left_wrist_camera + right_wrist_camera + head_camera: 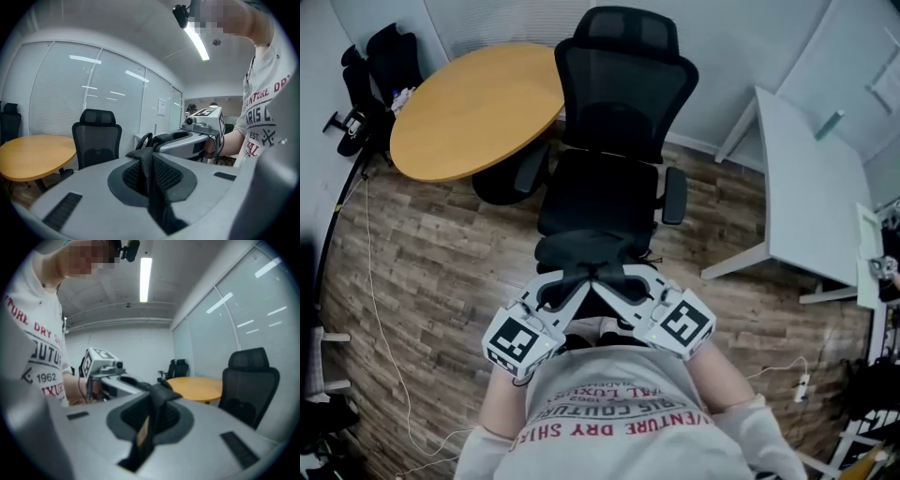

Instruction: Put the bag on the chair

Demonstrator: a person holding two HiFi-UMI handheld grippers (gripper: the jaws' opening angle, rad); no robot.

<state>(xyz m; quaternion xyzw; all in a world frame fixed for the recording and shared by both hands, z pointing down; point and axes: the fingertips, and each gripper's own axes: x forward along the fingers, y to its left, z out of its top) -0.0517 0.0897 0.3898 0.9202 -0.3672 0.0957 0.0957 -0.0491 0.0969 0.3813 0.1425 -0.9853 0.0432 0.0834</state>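
In the head view both grippers meet low in the middle, jaws pointing at each other. My left gripper [578, 284] is shut on a black bag strap [151, 174]. My right gripper [611, 282] is shut on another black strap [152, 418]. The dark bag [591, 251] hangs under them, right at the front edge of the black mesh office chair [602, 192]. Most of the bag's body is hidden by the grippers. The chair [96, 138] stands empty ahead, its seat facing me. From the left gripper view I see the right gripper [187, 137] holding its strap close by.
A round wooden table [473, 108] stands behind the chair at the left. A white desk [806, 187] is at the right. Other black chairs [384, 66] stand at the far left. Cables and a power strip [802, 384] lie on the wooden floor.
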